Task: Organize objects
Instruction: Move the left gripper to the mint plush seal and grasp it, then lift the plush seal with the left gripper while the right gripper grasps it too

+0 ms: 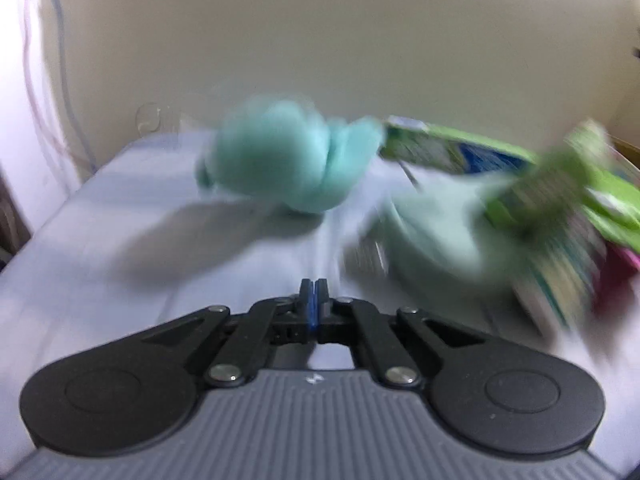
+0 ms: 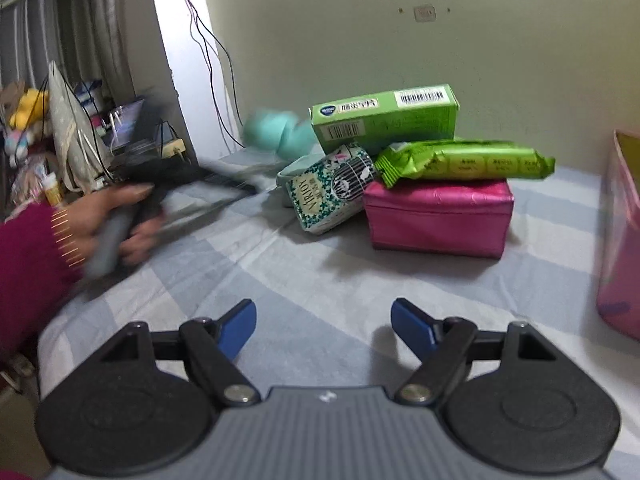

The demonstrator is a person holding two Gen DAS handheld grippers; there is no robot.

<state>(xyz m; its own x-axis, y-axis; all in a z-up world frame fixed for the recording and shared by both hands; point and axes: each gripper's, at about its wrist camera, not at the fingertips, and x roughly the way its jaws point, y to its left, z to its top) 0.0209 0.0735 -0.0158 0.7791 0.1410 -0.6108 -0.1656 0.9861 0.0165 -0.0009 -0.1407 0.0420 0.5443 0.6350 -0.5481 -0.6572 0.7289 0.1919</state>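
On the bed lies a pile of objects. A green box [image 2: 386, 118] rests on top, a green wipes packet [image 2: 466, 165] lies on a magenta pouch [image 2: 438, 220], and a floral tissue pack [image 2: 332, 190] leans against it. A teal cloth bundle [image 2: 276, 130] lies behind; it also shows in the blurred left wrist view [image 1: 280, 160], beside the green box [image 1: 452, 150]. My left gripper [image 1: 314, 290] is shut and empty, short of the bundle. My right gripper [image 2: 324, 322] is open and empty, well in front of the pile.
A pink container [image 2: 622, 232] stands at the right edge of the bed. The hand in a magenta sleeve [image 2: 100, 224] holds the left gripper at the left. A cluttered shelf [image 2: 80, 140] with cables stands past the bed's left side. The wall [image 2: 400, 20] is behind.
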